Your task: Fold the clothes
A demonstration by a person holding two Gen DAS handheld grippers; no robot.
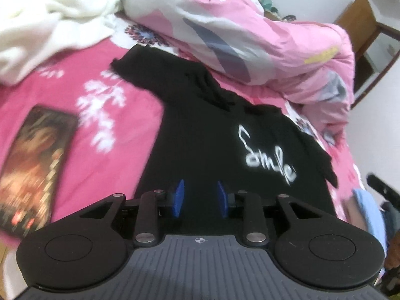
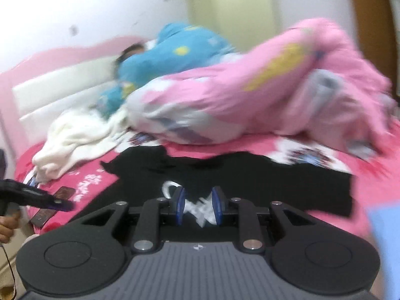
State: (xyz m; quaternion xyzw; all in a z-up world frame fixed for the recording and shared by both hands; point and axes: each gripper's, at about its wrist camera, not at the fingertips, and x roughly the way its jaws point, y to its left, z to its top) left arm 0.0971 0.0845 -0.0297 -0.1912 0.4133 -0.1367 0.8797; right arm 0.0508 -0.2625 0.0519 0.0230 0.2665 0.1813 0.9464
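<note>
A black T-shirt point(image 1: 200, 130) with white "Smile" lettering point(image 1: 267, 150) lies spread on the pink bed sheet point(image 1: 100, 80). My left gripper point(image 1: 200, 198) hovers over its near edge, blue pads apart with nothing between them. In the right wrist view the same T-shirt point(image 2: 250, 175) lies flat ahead. My right gripper point(image 2: 198, 206) stands just above it with its jaws apart, and only the shirt's white lettering shows through the gap. The left gripper point(image 2: 37, 197) also shows at the left edge of that view, held by a hand.
A bunched pink duvet point(image 1: 250, 32) borders the shirt's far side. A white garment point(image 1: 37, 20) lies at the back left. A dark phone point(image 1: 35, 170) rests on the sheet at left. A person in blue point(image 2: 170, 50) lies by the headboard. A light blue cloth point(image 2: 385, 230) sits at right.
</note>
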